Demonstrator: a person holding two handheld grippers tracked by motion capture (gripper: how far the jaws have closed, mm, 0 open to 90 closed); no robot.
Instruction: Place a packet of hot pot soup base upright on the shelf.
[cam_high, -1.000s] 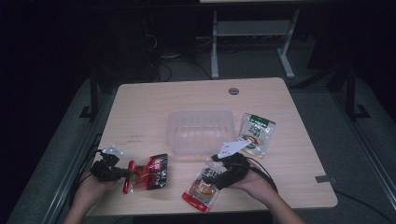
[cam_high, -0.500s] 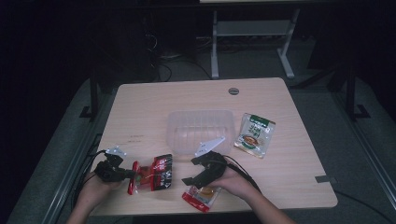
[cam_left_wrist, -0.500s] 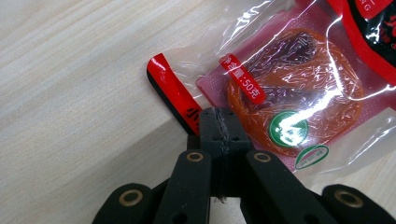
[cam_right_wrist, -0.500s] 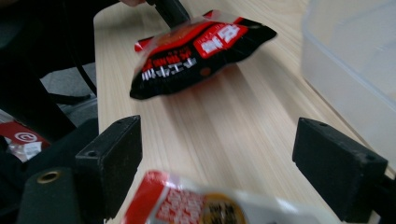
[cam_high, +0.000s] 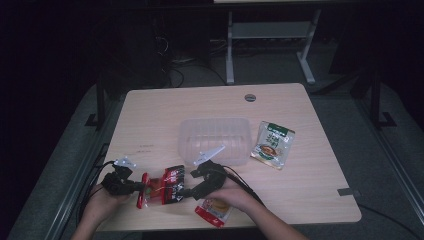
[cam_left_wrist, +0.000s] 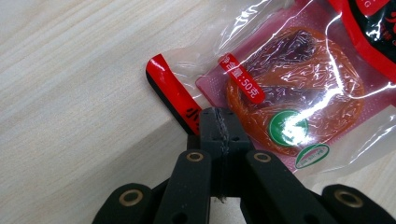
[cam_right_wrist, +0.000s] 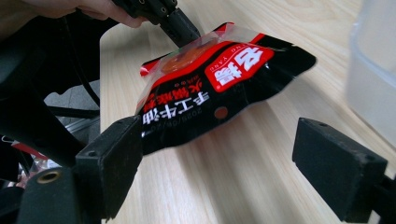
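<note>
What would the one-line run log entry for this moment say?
left gripper: shut on red-and-black snack packet edge | right gripper: open, nearing packet's other end | packet: lifted off table | clear container: empty

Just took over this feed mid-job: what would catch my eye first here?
The red and black snack packet at the table's near edge stands out: the left tongs are shut on its end, and the right tongs face it with jaws wide open. Behind it sits a clear plastic tub, with a green packet lying to its right.
</note>
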